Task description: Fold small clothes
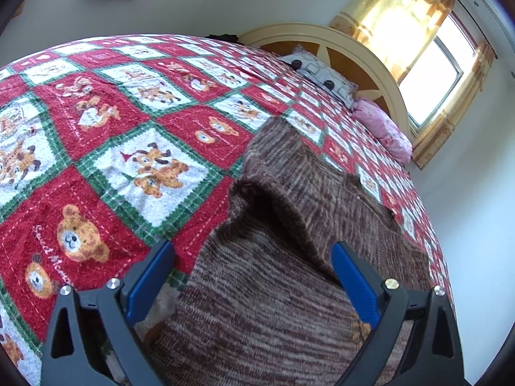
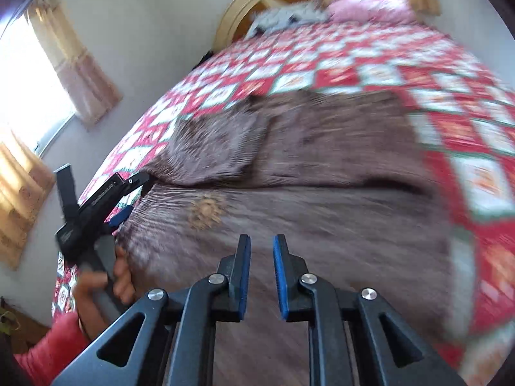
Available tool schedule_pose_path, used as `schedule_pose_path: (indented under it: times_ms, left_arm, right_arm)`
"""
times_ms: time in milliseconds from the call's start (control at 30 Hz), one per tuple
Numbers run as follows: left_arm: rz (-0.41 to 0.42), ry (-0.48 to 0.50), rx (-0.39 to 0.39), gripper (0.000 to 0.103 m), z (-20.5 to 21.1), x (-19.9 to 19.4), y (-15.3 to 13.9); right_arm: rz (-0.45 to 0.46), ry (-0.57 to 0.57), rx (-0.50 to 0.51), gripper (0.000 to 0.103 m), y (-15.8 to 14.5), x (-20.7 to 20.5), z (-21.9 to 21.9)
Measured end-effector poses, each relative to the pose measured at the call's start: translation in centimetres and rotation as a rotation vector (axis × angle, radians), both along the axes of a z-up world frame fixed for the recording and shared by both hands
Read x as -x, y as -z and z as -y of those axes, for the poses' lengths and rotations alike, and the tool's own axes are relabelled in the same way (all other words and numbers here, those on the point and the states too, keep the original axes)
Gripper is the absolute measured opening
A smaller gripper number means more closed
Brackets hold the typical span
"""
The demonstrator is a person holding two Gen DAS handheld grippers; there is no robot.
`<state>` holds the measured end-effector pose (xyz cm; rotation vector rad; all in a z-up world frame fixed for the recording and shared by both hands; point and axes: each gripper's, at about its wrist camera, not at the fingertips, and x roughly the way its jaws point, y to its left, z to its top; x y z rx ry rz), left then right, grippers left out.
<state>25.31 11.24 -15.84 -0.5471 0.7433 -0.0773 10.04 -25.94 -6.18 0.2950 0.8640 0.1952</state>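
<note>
there, one brown sweater [image 1: 273, 305], two pillows [image 1: 325, 74]

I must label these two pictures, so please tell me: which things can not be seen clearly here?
- Right wrist view: motion blur smears the brown knit garment and quilt; the tan patch's design is unreadable.
- Left wrist view: the garment's near end is cut off by the bottom edge, behind the left tool.
- Left wrist view: its opening is in shadow.
- Right wrist view: only a hand and red sleeve show.
</note>
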Motion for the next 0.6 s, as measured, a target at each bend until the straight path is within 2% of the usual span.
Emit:
schedule_pose_path:
  times_ms: [33,100,133,200,267,400,500,600]
  left_arm:
    - [-0.002,0.023,0.001,0.100,-0.1,0.3,-0.1]
    - [-0.011,0.080,-0.012,0.100,-0.1,1.1,-0.3]
    - [-0.017,0.125,-0.030,0.100,-0.1,1.8,-0.6]
    - [-0.030,0.214,-0.070,0.100,-0.3,3.7,-1.3]
    - [-0.027,0.270,-0.095,0.100,-0.6,5.7,-1.9]
    - [0.001,0.354,-0.143,0.100,-2.3,11.2,-3.5]
    - [0.013,0.399,-0.163,0.100,-2.8,14.2,-4.1]
    - [0.012,0.458,-0.202,0.100,-2.9,17.1,-4.0]
  right_arm:
    - [0.007,0.041,-0.007,0.026,-0.5,2.5,2.0]
    - [0.028,0.120,-0.011,0.048,-1.5,7.0,5.5]
    - [0.044,0.157,-0.004,0.050,-2.1,9.2,7.0]
    - [0.067,0.226,0.030,0.051,-3.7,14.1,9.9]
    - [0.051,0.260,0.042,0.051,-4.7,17.2,11.8]
    - [0.045,0.252,-0.005,0.051,-4.9,22.0,13.1]
    - [0.039,0.205,-0.006,0.051,-3.3,22.7,11.1]
    - [-0.004,0.133,-0.065,0.051,-0.7,21.9,8.4]
